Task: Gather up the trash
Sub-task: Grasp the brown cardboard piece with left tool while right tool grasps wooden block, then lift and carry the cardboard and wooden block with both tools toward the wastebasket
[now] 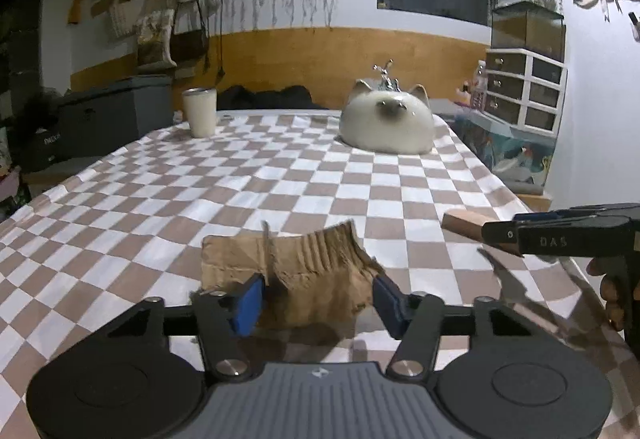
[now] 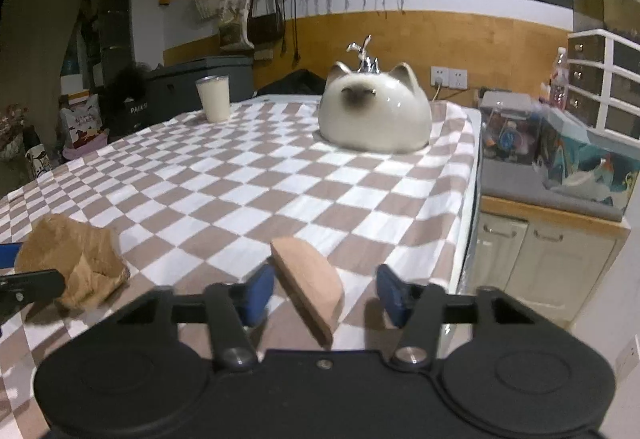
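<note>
Both tongs straddle trash: left (image 1: pixel 318 297) crumpled paper (image 1: pixel 304 267), right (image 2: pixel 326 293) cardboard piece (image 2: pixel 310 281).

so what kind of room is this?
Likely a lived-in home room, perhaps a dining or craft corner: a table under a checkered tablecloth holding a ceramic cat, tote bags hung on the wall, and a small drawer unit beside it.
</note>
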The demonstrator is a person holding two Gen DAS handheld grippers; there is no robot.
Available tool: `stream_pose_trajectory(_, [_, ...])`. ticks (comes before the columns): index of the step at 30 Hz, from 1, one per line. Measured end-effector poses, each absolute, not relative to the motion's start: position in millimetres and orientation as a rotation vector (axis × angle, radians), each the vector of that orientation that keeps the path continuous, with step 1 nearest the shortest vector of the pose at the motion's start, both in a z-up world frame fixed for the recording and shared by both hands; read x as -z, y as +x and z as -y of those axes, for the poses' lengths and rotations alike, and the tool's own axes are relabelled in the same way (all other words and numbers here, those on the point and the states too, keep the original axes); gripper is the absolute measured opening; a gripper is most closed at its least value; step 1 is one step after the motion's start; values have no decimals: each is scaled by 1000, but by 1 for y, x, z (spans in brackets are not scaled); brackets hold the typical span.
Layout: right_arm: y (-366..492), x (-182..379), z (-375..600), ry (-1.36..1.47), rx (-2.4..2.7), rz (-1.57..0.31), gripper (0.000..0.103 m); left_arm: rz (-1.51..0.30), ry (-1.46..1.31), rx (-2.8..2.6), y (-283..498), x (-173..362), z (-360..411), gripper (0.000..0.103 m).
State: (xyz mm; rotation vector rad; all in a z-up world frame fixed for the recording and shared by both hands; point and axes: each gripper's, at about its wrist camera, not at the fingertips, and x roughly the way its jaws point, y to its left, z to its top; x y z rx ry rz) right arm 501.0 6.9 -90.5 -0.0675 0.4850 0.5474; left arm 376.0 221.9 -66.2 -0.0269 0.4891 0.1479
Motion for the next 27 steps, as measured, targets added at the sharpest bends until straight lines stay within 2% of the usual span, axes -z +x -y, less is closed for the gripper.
stream_pose_trajectory(3, [495, 94, -12, -112, -546, -505, 22, -491, -35, -146, 376, 66, -223, 54])
stream_pose_trajectory(10, [449, 91, 0, -91, -532, -523, 21, -493, -79, -143, 376, 67, -230, 46])
stream_pose_trajectory(21, [344, 89, 17, -81, -614, -573, 21, -490, -136, -149, 382, 68, -239, 45])
stream_pose_trajectory(24, [339, 90, 17, -70, -631, -568, 27, -492, -123, -156, 384, 68, -237, 45])
stream_pose_trajectory(27, [347, 90, 13, -86, -620, -557, 29, -491, -128, -158, 385, 67, -239, 46])
